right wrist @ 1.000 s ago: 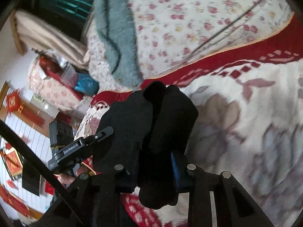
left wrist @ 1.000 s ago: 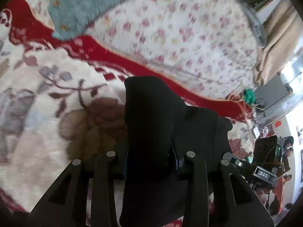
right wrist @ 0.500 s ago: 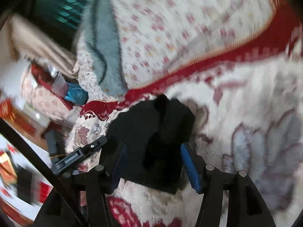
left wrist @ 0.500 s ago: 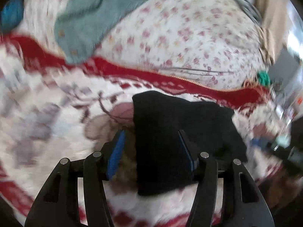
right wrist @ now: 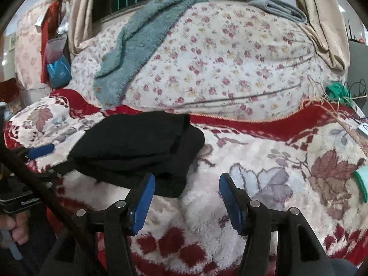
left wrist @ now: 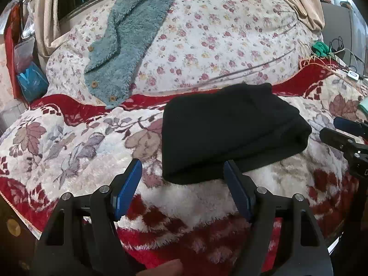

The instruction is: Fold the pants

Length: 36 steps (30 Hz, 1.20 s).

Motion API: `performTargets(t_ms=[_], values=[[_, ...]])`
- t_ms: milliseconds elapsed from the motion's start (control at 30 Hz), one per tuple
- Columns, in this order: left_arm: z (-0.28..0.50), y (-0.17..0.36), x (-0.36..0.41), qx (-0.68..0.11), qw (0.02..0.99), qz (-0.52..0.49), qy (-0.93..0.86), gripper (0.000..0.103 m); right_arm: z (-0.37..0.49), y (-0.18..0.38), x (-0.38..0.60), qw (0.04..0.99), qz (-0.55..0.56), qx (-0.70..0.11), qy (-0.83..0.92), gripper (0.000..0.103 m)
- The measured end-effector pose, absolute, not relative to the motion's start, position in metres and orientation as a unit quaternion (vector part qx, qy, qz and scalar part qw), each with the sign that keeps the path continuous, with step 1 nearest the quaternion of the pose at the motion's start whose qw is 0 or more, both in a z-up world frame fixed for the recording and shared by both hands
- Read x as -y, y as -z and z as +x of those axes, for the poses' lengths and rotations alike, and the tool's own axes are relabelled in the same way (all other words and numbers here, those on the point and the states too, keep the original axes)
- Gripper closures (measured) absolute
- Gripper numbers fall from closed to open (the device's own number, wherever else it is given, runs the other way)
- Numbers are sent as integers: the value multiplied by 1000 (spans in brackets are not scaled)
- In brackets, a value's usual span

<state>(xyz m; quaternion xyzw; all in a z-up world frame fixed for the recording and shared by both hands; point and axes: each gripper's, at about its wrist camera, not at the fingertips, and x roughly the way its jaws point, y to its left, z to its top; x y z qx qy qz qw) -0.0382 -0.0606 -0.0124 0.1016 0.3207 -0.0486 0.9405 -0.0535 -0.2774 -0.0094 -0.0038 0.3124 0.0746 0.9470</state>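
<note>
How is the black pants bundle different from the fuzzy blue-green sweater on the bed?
The black pants are folded into a thick, compact bundle; the fuzzy teal sweater lies spread out and loose. The pants look plain black and smooth, while the sweater is shaggy with buttons. The pants sit on the red leaf-patterned blanket; the sweater lies farther back on the flowered quilt. Neither is held by a gripper.

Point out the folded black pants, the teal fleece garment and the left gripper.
black pants point(left wrist: 230, 128), left wrist view, middle of the folded stack.
teal fleece garment point(left wrist: 135, 30), left wrist view, its fuzzy middle panel.
left gripper point(left wrist: 182, 181), left wrist view, midway between its open blue-padded fingers.
</note>
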Motion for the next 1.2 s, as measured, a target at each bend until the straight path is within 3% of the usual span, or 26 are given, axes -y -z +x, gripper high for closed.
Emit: performTargets(t_ms=[433, 533, 1200], values=[[-38, 15, 61, -342, 935, 57, 71, 29, -63, 9, 256, 948, -39, -299, -101, 47], [-36, 14, 58, -349, 934, 40, 70, 23, -65, 8, 255, 950, -43, -294, -100, 47], [-40, 14, 59, -359, 929, 47, 80, 23, -82, 5, 245, 952, -67, -280, -101, 47]])
